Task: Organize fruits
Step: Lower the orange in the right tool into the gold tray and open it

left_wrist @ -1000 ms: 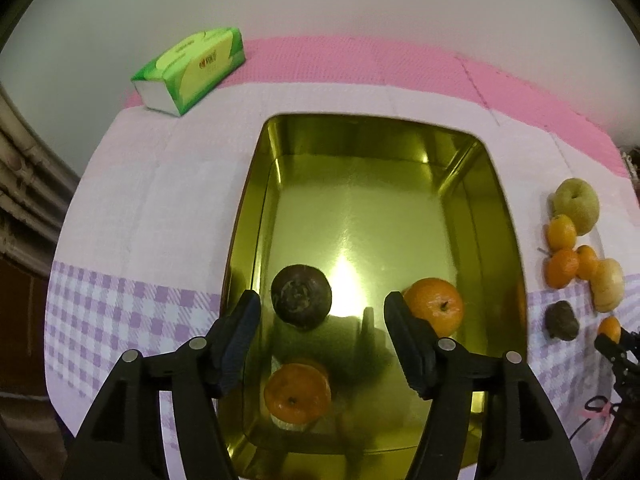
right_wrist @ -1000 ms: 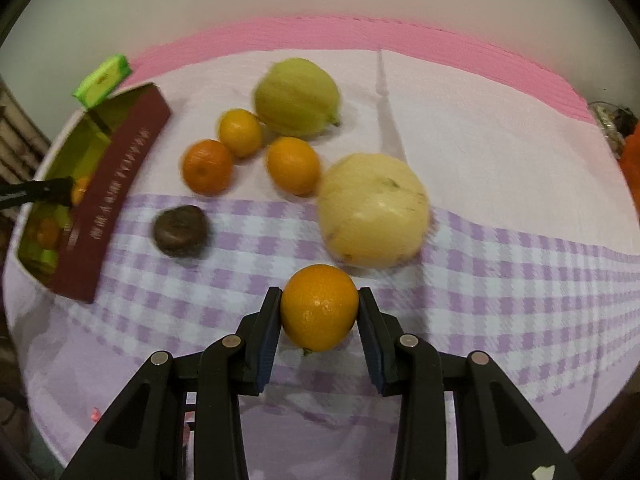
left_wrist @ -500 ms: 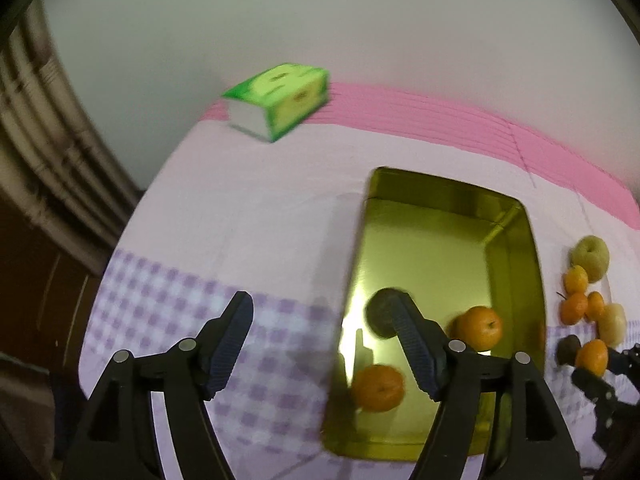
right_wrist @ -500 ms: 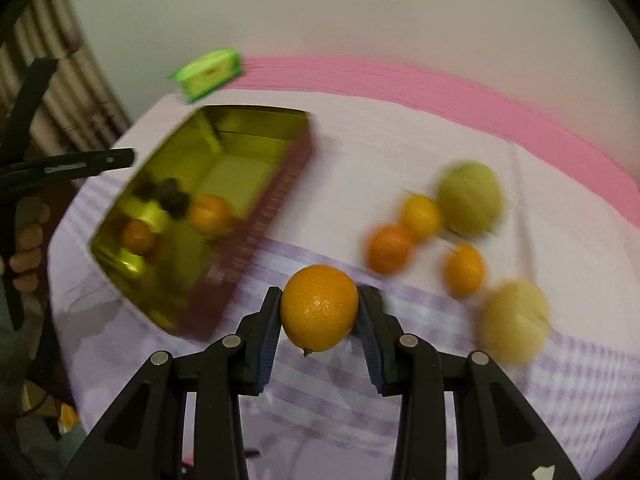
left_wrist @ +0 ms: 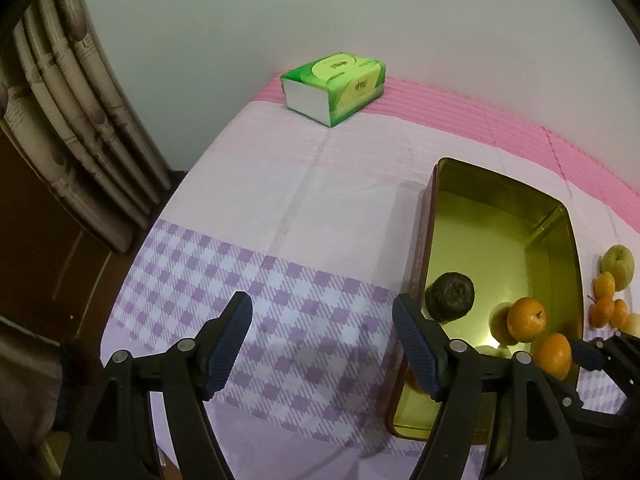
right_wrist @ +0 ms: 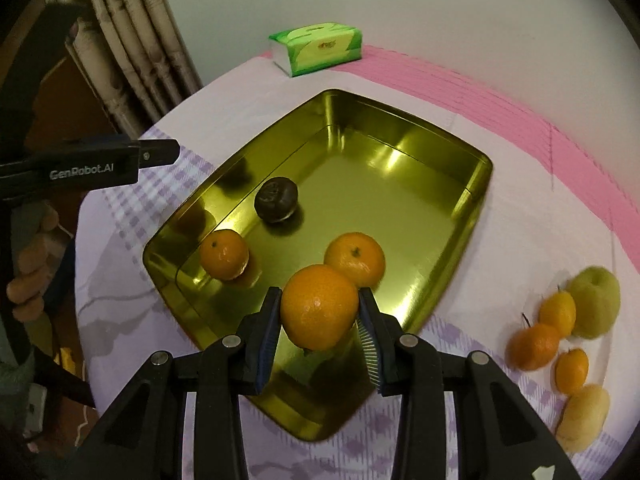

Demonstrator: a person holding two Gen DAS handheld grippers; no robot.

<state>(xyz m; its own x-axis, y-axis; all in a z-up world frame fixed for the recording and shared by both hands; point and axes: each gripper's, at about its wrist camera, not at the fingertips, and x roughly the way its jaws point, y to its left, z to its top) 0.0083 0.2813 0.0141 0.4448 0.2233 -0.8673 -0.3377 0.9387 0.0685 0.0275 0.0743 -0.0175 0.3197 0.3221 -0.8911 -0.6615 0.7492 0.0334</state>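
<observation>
Checked cloth covered the tabletop [right_wrist: 520, 184]. Right claw [right_wrist: 318, 320] gripped an orange [right_wrist: 319, 306] above the tin [right_wrist: 472, 208]; next, lower and release. Left claw [left_wrist: 322, 340] stood open, empty.

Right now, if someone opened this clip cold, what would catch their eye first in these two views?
First, the round orange fruit clamped in the right tongs, hanging over the near end of the shiny gold metal tin. Inside the tin lie two more oranges and one dark brown wrinkled fruit. Next, the bright green tissue pack at the table's far edge, and the left tongs, empty over the purple checked cloth beside the tin.
</observation>
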